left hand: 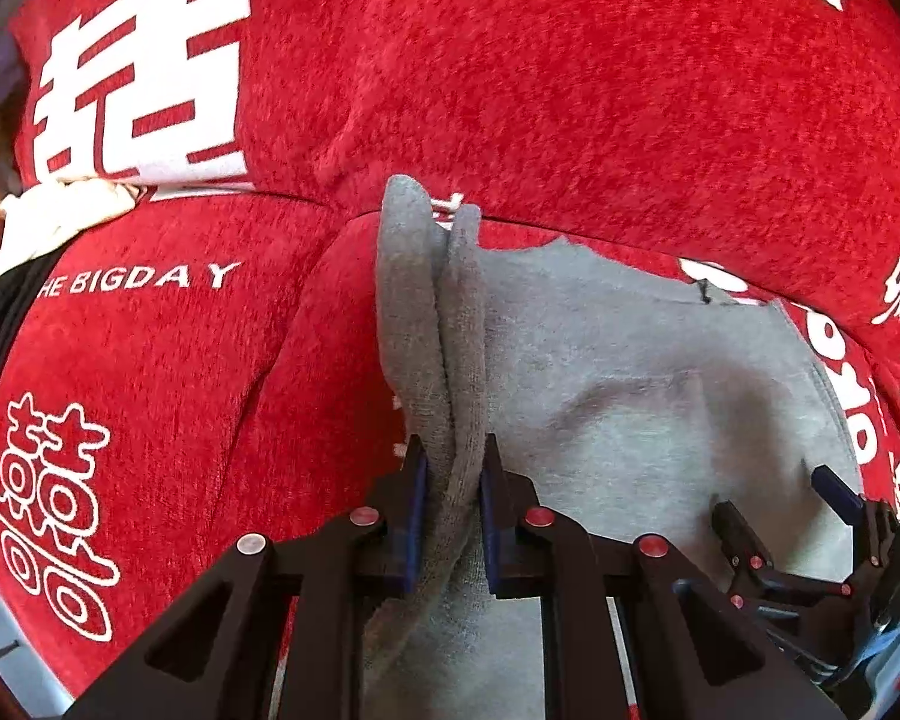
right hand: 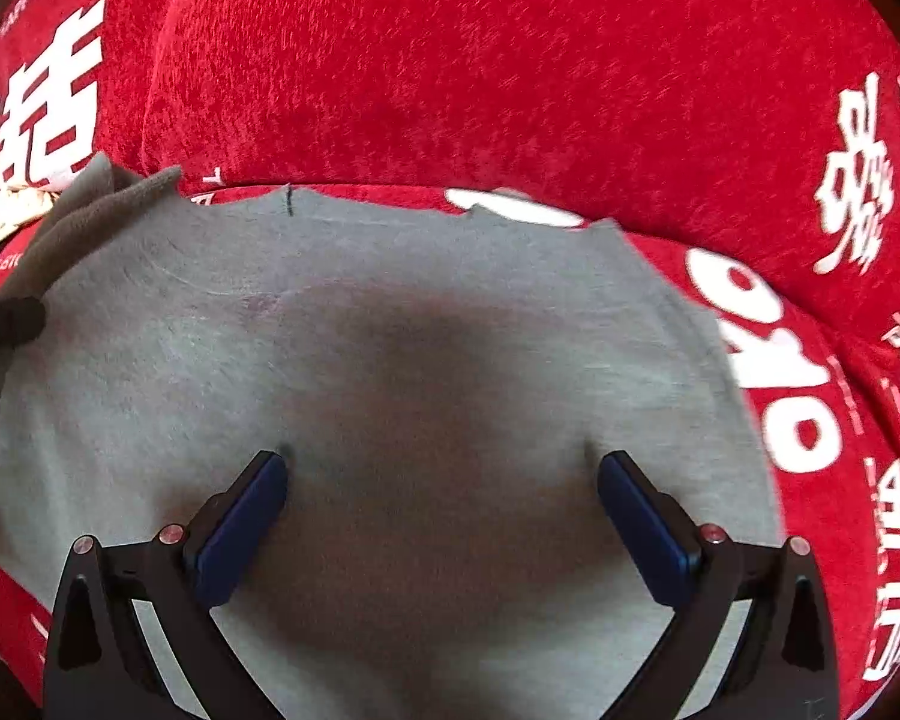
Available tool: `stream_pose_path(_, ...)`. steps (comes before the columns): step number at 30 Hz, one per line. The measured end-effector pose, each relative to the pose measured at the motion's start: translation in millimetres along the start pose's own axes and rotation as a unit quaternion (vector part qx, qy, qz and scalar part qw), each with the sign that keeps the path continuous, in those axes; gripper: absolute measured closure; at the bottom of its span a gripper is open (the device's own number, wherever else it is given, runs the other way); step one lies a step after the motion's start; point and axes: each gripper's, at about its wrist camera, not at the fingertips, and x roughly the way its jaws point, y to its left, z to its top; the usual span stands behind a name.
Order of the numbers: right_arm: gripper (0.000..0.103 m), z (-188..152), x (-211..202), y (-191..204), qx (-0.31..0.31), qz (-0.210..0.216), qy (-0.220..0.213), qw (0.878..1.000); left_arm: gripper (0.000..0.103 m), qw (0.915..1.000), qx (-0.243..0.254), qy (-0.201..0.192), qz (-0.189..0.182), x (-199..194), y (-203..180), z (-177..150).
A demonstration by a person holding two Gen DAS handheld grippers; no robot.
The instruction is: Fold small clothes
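Observation:
A small grey garment (left hand: 630,396) lies on a red sofa cover. My left gripper (left hand: 453,468) is shut on a pinched-up fold of the garment's left edge, and the fold stands upright between the blue pads. My right gripper (right hand: 441,480) is open wide, its fingertips resting on the flat grey garment (right hand: 390,312). It also shows at the lower right of the left wrist view (left hand: 777,498). The lifted fold shows at the upper left of the right wrist view (right hand: 99,204), with the left gripper's tip below it.
The red sofa cover (left hand: 168,396) with white lettering lies under the garment, and its backrest (right hand: 480,72) rises just behind. A white cloth (left hand: 60,216) and a dark cloth (left hand: 0,324) lie at the far left.

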Motion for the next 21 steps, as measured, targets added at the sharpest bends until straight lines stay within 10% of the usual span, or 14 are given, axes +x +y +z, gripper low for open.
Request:
stream_pose_path(11, 0.0, -14, -63, -106, 0.059, -0.004, -0.06, 0.996, 0.088, 0.9994, 0.029, 0.02, 0.0, -37, -88, 27)
stream_pose_path(21, 0.0, -69, -59, -205, 0.164, -0.002, -0.058, 0.985, 0.092, 0.9914, 0.122, 0.047, 0.004, -16, -257, 17)
